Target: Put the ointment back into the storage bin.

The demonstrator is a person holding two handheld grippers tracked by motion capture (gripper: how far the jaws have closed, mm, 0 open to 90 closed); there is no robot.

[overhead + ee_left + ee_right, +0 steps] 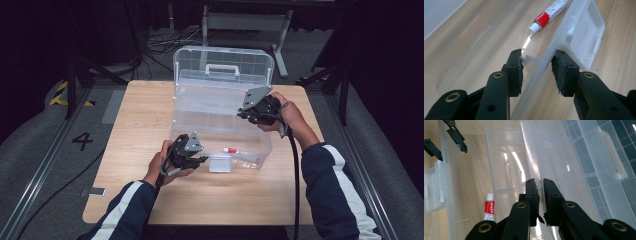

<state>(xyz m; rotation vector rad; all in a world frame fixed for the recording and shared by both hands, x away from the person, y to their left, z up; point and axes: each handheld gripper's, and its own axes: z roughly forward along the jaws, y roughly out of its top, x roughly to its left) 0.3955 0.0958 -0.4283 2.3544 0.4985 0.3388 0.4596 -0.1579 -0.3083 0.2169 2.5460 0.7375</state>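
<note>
A clear plastic storage box [262, 150] stands on the wooden table [140, 115] with its lid [222, 56] raised at the back. A red and white tube [232, 150] lies on the box's floor near the front. My left gripper [204, 160] is at the front left corner, its jaws astride the front wall [564, 27], one pad inside and one outside, pressing on the rim. The tube [547, 16] lies just beyond, and the white latch [584, 37] hangs outside. My right gripper [539, 182] is pinched shut on a thin clear edge [531, 150] between the box's inside and the lid.
The lid's white handle [612, 155] lies to the right of the gripped edge. The tube [489, 207] and latch [432, 187] are to its left, with the left gripper [452, 155] farther off. Behind the table, cables and a metal stand [245, 20] sit on the floor.
</note>
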